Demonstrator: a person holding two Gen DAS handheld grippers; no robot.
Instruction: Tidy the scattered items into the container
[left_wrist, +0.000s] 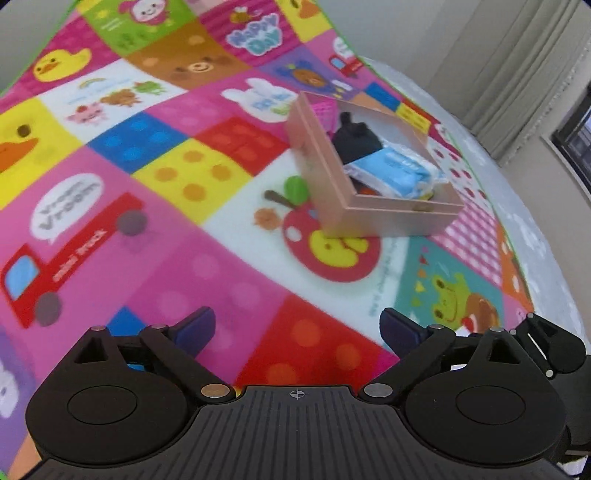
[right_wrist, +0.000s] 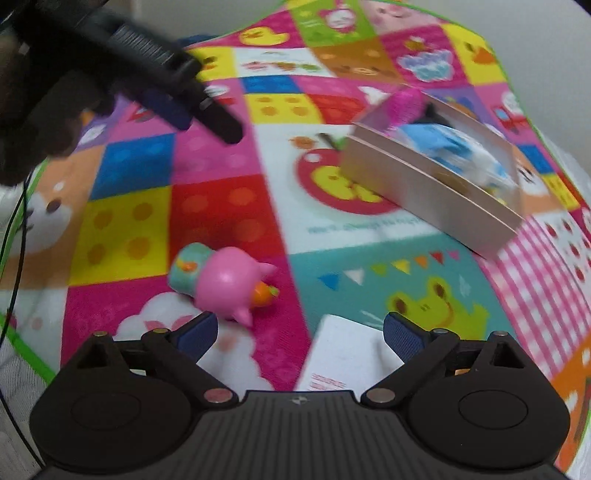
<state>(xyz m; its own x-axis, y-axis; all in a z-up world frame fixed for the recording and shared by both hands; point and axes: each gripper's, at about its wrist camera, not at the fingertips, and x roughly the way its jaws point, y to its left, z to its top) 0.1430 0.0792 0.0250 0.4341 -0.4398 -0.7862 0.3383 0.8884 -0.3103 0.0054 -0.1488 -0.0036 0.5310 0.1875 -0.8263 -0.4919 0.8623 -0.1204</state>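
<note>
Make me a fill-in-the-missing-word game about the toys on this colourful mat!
1. The pig toy lying on the mat is mostly ____ in colour.
2. The blue packet lies ____ the box.
3. The white card lies between the right gripper's ____.
4. The fingers of the left gripper are spread ____, with nothing between them.

Missing words: pink; inside; fingers; open

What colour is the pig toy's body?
Pink; the pig toy shows best in the right wrist view.
</note>
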